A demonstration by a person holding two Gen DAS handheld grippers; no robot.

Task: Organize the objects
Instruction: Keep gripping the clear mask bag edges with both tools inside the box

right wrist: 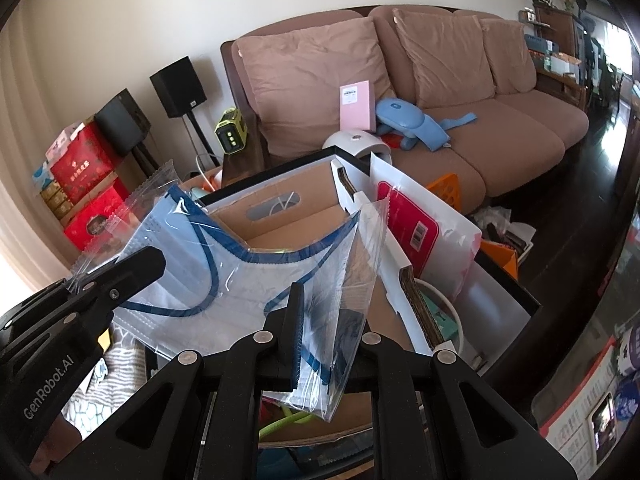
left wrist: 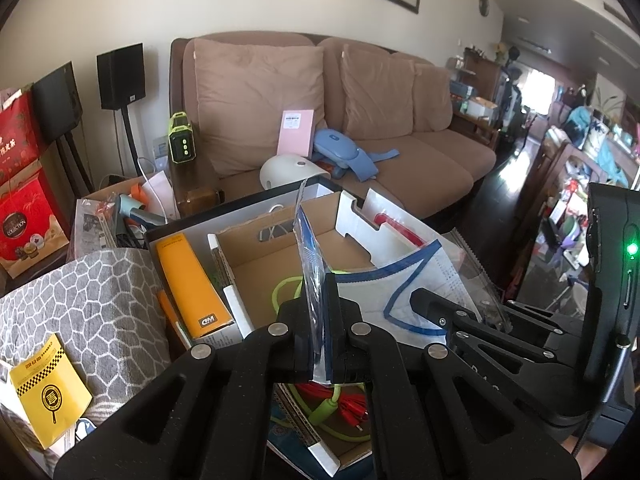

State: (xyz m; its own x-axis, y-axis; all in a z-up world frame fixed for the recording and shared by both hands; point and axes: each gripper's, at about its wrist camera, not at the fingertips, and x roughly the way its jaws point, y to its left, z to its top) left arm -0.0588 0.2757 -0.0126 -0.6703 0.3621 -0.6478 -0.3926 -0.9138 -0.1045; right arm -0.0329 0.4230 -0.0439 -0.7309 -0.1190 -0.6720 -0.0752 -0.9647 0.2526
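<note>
The setting is a living room: a brown sofa (left wrist: 360, 128) stands against the far wall, with two black speakers (left wrist: 120, 76) on stands at its left end. In front of the sofa sits an open cardboard box (left wrist: 280, 256) inside a larger dark-rimmed container crowded with other items, including an orange box (left wrist: 192, 284) along the cardboard box's left side and a white bag with a red panel (right wrist: 412, 224) along its right side.

The task item is a packaged face mask (right wrist: 240, 276), white with blue edging, sealed in a clear plastic wrapper. It is held in the air above the open cardboard box, spanning the two tools.

Tool state:
- Left gripper (left wrist: 318, 320): jaws together, clamped on one end of the wrapper.
- Right gripper (right wrist: 316, 340): jaws nearly together, clamped on the other end of the wrapper.

Handling properties (judged):
- Weight: very light.
- Stiffness: soft and limp; the middle sags and folds between the two grip points.
- Surface: the film looks smooth and is likely to slip under a weak pinch.
- Fragility: low; the film may crease or tear at its serrated edge.

Recommended hold: grip the flat sealed margins at opposite ends, clear of the serrated edge, to keep the packet spread.
</note>
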